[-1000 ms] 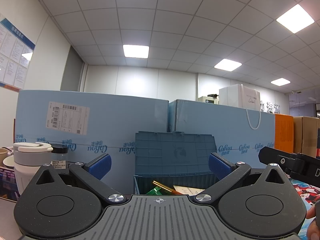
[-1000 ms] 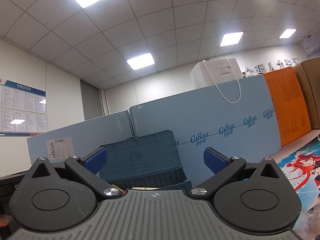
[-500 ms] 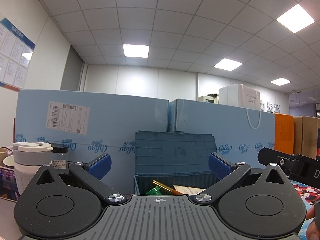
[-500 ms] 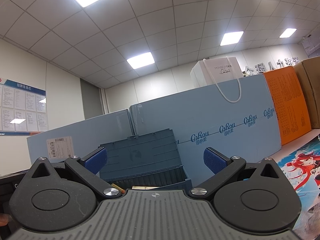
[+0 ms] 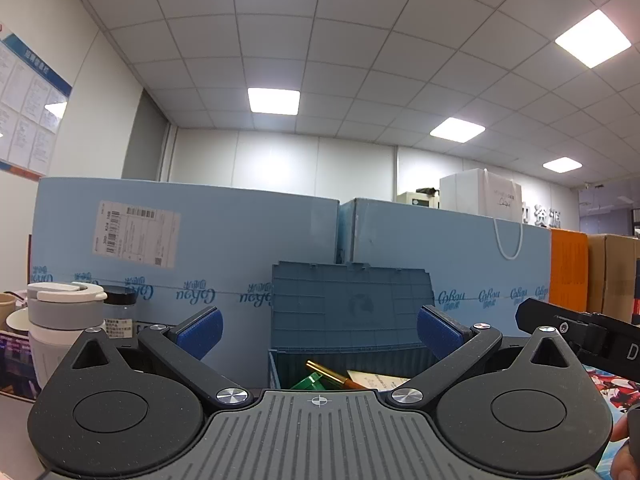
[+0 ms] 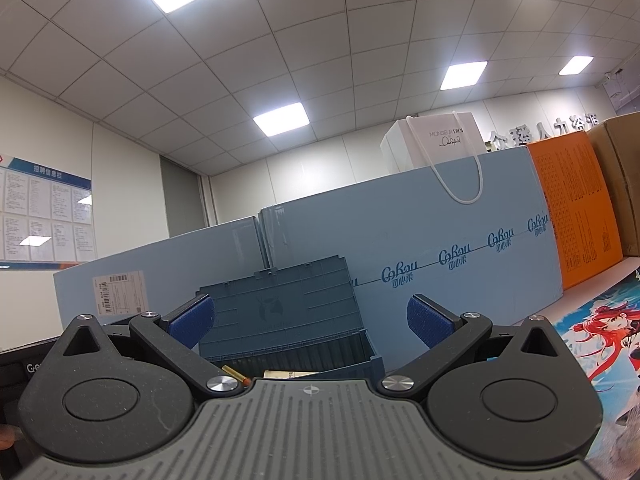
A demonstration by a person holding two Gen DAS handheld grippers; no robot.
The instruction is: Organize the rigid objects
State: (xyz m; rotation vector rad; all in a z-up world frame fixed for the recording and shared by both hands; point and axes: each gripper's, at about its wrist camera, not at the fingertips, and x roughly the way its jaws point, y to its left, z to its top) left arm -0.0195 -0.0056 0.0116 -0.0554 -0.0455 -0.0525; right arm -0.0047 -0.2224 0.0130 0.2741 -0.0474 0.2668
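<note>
1. State: left gripper (image 5: 318, 330) and right gripper (image 6: 310, 322) both have fingers spread wide, nothing held. Both aim at the blue crate (image 5: 352, 356), lid (image 5: 350, 306) upright behind it.
2. Task items: gold pen (image 5: 328, 372), green piece (image 5: 306, 382), paper card (image 5: 378, 380) lie inside the crate; table mostly hidden.
3. Risk: reaching in low, fingers may clip the crate wall or knock the lid shut.
4. Risk: grippers sit close; simultaneous entry may collide.
5. Nearby: white cup (image 5: 60, 320), dark-capped jar (image 5: 120, 312) at left, apart from crate. Blue boxes (image 5: 200, 256) block behind.
</note>
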